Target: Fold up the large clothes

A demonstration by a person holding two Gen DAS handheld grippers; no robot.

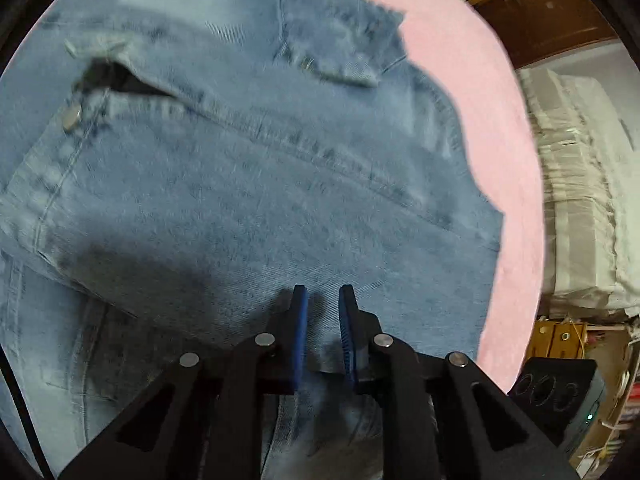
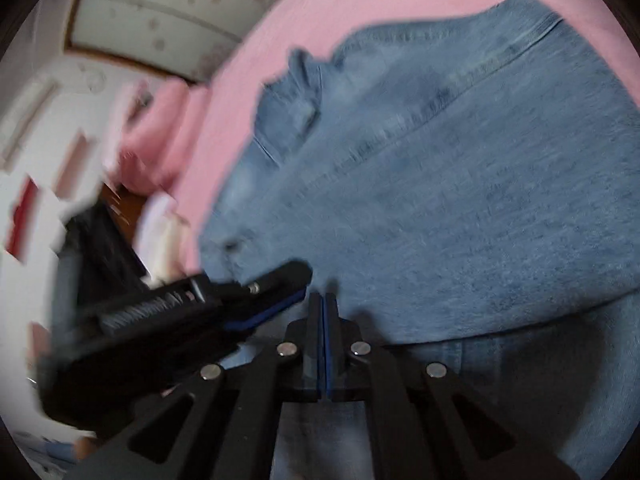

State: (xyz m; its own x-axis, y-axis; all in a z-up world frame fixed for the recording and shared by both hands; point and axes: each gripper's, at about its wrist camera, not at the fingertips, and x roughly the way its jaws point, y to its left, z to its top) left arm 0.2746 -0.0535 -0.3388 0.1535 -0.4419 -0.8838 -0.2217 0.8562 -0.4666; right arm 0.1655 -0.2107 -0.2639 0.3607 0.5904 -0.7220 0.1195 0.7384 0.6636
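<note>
A light blue denim jacket [image 1: 248,184] lies spread on a pink sheet [image 1: 472,92], collar at the far side. In the left wrist view my left gripper [image 1: 323,300] is open by a narrow gap just above the denim, with a fold edge of the jacket between its blue pads. In the right wrist view the jacket [image 2: 460,184] fills the right side. My right gripper [image 2: 324,300] has its pads pressed together over the denim; whether cloth is between them is hidden. The left gripper [image 2: 280,296] shows close at its left.
The pink sheet [image 2: 304,20] covers the bed. Stacked white bundles [image 1: 576,200] and a black device [image 1: 556,392] stand beyond the bed's right edge. A dark wooden board [image 1: 544,16] is at the far right. Cluttered furniture [image 2: 104,240] lies left of the bed.
</note>
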